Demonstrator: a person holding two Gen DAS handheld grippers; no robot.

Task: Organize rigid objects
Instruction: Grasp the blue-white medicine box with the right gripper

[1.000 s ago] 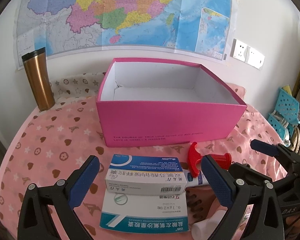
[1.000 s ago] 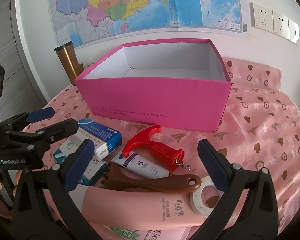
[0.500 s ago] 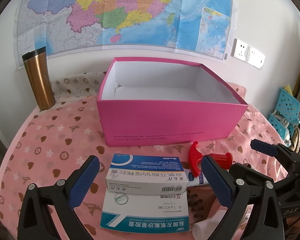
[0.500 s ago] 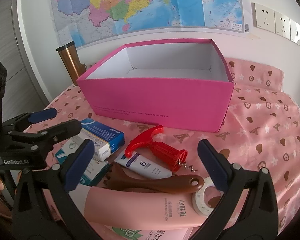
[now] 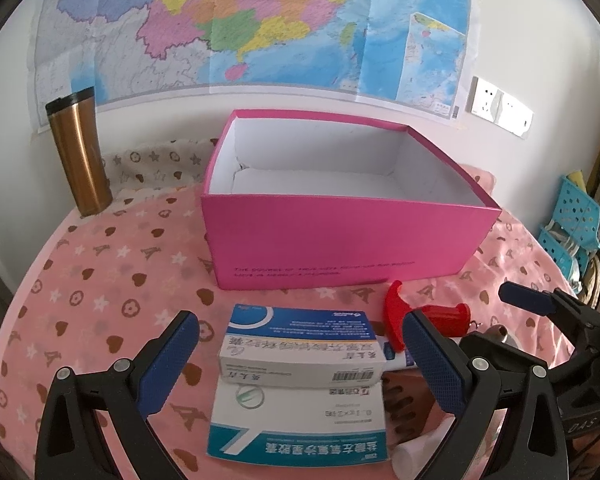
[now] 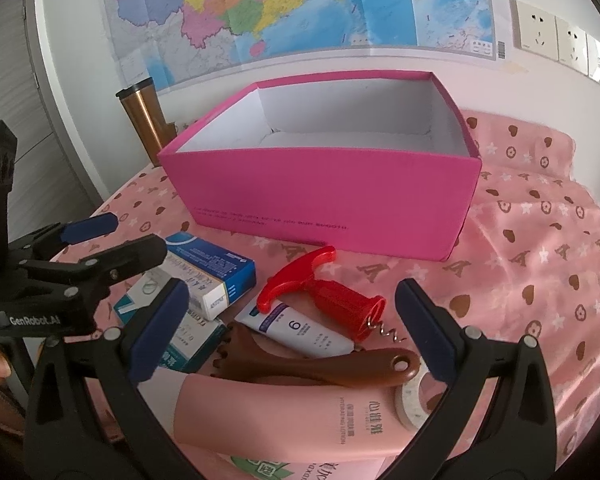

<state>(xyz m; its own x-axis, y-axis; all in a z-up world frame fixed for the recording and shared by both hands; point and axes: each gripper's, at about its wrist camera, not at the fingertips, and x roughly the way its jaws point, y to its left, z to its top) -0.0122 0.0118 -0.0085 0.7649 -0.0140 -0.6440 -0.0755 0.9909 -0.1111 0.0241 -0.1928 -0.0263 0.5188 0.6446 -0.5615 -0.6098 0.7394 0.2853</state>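
One pink box (image 6: pixel 324 196) stands far back, open on top. Two medicine cartons lie near left: a blue-and-white one (image 5: pixel 300 346) stacked on a flatter white-and-teal one (image 5: pixel 298 420). There is one red corkscrew (image 6: pixel 320 292), one small white tube (image 6: pixel 300 330), one brown wooden scraper (image 6: pixel 320 364), one large pink tube (image 6: pixel 284 416), one tape roll (image 6: pixel 410 400) and one copper tumbler (image 5: pixel 80 156).
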